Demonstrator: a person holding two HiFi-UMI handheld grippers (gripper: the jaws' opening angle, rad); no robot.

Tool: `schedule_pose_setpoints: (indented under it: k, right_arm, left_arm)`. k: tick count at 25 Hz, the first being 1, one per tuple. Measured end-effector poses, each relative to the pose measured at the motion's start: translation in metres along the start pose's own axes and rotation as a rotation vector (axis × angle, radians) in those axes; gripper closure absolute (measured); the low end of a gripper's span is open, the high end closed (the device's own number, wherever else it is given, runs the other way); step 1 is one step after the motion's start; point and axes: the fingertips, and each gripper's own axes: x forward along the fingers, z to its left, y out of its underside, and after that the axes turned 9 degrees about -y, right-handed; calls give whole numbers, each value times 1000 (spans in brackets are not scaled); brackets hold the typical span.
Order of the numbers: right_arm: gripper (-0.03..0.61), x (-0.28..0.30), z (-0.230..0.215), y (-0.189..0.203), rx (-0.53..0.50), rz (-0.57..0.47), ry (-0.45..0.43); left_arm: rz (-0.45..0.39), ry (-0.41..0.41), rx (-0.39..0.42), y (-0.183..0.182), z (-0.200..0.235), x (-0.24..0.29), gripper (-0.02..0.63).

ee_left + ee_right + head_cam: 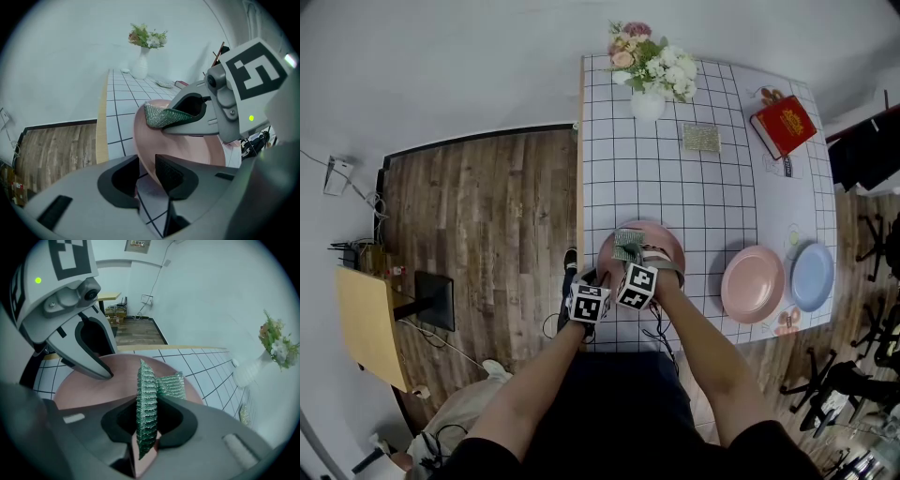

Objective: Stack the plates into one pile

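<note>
A dusty-pink plate [661, 236] lies at the near left edge of the grid-cloth table [675, 178]. My left gripper [602, 279] is shut on its near rim; in the left gripper view the plate [187, 150] runs between the jaws. My right gripper [147, 427] is shut on a folded green glittery sponge [146, 399] and holds it over the plate's middle [103, 387]. That sponge [158, 116] also shows in the left gripper view. A lighter pink plate [752, 284] and a blue plate [813, 276] lie side by side to the right.
At the table's far end stand a white vase of flowers [649, 70], a second green sponge [701, 138] and a red book [783, 127]. Wooden floor [487, 216] lies left of the table's edge. Chairs [862, 375] crowd the lower right.
</note>
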Motion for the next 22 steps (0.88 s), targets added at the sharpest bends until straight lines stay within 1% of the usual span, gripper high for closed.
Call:
schedule_pose_setpoints:
  k: [5, 8, 14, 18, 22]
  right_arm:
    - [499, 0, -4, 1, 26, 9, 40]
    - [499, 0, -11, 7, 64, 19, 62]
    - [499, -7, -28, 23, 177, 39, 95]
    - [499, -10, -33, 32, 276, 38, 105]
    - [499, -12, -35, 44, 342, 57, 124]
  left_arm:
    - [0, 0, -15, 0, 0, 0, 517]
    - [5, -4, -21, 0, 0, -2, 518]
    - [7, -6, -23, 0, 1, -2, 518]
    - [7, -8, -18, 0, 1, -2, 518]
    - [7, -9, -19, 0, 1, -1, 518]
